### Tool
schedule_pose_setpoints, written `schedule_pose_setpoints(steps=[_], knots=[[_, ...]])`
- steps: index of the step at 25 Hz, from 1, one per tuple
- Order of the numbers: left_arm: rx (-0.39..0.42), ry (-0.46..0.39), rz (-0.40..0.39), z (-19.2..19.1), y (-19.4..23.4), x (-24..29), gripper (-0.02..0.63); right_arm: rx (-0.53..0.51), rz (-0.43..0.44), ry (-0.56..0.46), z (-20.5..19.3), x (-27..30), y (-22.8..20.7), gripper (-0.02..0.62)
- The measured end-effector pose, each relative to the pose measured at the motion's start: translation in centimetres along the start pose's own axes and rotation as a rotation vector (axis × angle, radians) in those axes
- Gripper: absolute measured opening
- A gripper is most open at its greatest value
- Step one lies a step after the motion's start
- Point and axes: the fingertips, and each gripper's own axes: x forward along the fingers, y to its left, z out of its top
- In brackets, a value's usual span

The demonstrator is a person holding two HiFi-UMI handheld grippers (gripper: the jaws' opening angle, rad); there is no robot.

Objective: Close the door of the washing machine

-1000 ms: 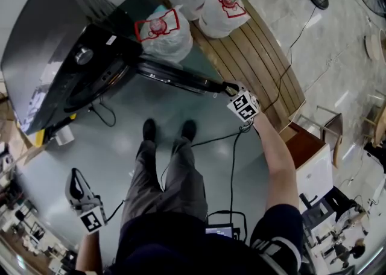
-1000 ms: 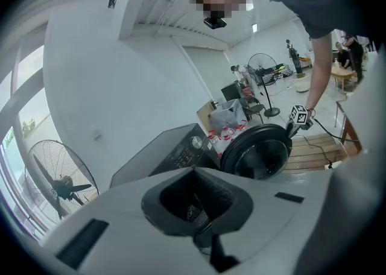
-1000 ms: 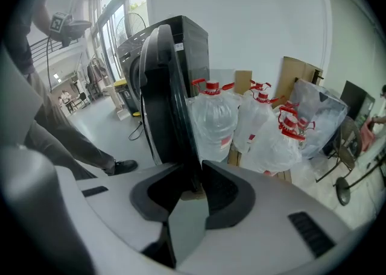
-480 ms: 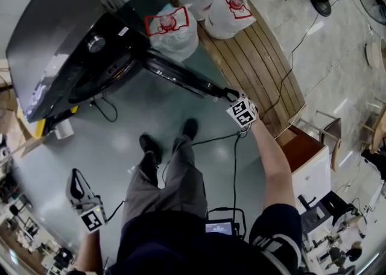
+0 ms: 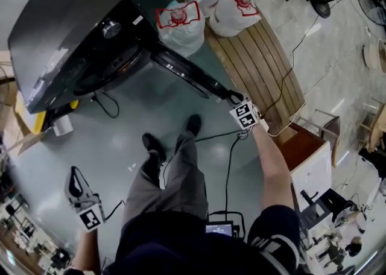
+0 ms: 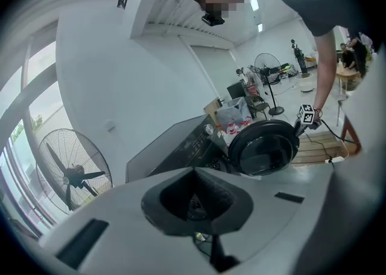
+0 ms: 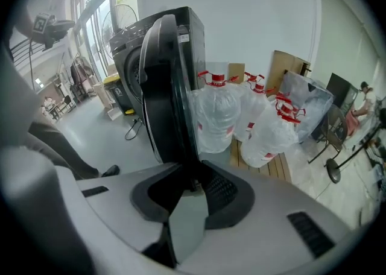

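Note:
The dark grey washing machine [image 5: 60,32] stands at the upper left of the head view, and its round black door [image 5: 187,72] hangs open toward the right. My right gripper [image 5: 232,96] is at the door's free edge, arm stretched forward. In the right gripper view the door [image 7: 163,87] stands edge-on and its rim runs down between the right gripper [image 7: 190,186] jaws, which are shut on it. My left gripper [image 5: 73,177] hangs low at the left, away from the machine, shut and holding nothing. The left gripper view shows the door [image 6: 265,147] from afar.
Several bagged water bottles [image 5: 178,23] sit on a wooden pallet [image 5: 259,56] just behind the door. Cables [image 5: 229,165] trail over the floor by my feet [image 5: 193,124]. A white cabinet [image 5: 313,171] stands at the right, a standing fan [image 6: 72,171] by the window.
My right gripper has moved down in the head view with the door's edge, and the door has swung a little. My feet have shifted in a step. The left gripper stays low at the left.

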Motion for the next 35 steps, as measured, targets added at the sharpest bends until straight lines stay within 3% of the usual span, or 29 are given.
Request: schedule_pose_setpoints(steps=[24,35], knots=[[-0.078,-0.005,0.031,-8.1,5.9,-5.8,0.025,0.138,-0.128,0.01,-1.3,0.7,12.4,0.091],[-0.107,-0.024,0.04,-13.5,11.0,-8.2,0.025,0.219,-0.203,0.032,-0.6,1.7,18.6,0.089]])
